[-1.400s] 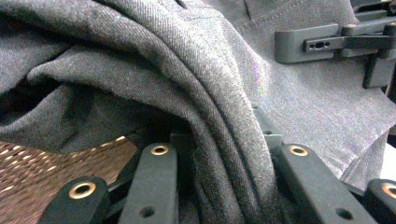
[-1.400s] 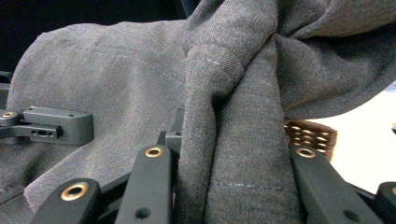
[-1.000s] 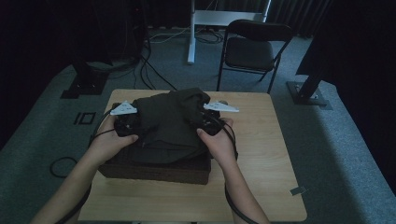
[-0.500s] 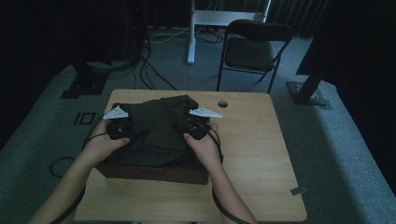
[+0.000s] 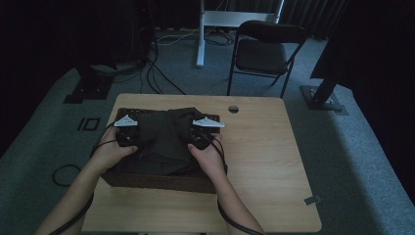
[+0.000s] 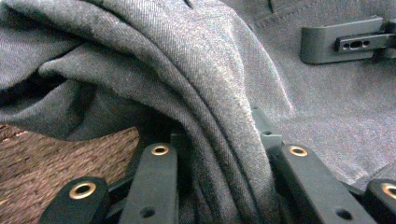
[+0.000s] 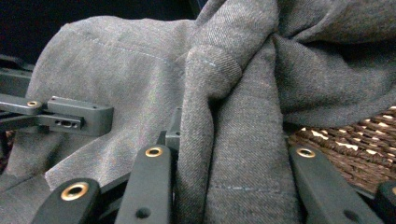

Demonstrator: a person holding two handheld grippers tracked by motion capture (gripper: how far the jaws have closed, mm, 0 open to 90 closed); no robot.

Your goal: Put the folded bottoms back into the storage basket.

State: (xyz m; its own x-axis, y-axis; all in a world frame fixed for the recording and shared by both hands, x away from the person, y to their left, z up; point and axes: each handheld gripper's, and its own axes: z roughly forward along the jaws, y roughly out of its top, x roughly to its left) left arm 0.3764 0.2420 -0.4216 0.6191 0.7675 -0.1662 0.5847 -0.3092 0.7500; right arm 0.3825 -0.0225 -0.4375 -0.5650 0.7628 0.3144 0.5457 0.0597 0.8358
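A dark grey folded garment [image 5: 166, 137] lies over a brown woven basket [image 5: 161, 180] on the wooden table [image 5: 264, 161]. My left gripper [image 5: 131, 136] holds its left side and my right gripper [image 5: 199, 136] its right side, both low over the basket. In the left gripper view, thick folds of the grey cloth [image 6: 219, 116] run between my jaws, which are shut on them. Bunched cloth [image 7: 233, 140] is likewise pinched between the jaws in the right gripper view. Each gripper view shows the other gripper's jaw across the cloth.
Woven basket wall [image 7: 345, 140] shows under the cloth. A round cable hole [image 5: 233, 108] sits at the table's far edge. A black folding chair [image 5: 266, 54] stands behind the table. Bare tabletop spreads to the right of the basket.
Both hands have come down and toward the person with the garment, lowering it from a raised bundle to lie flatter in the basket. Both grips are unchanged.
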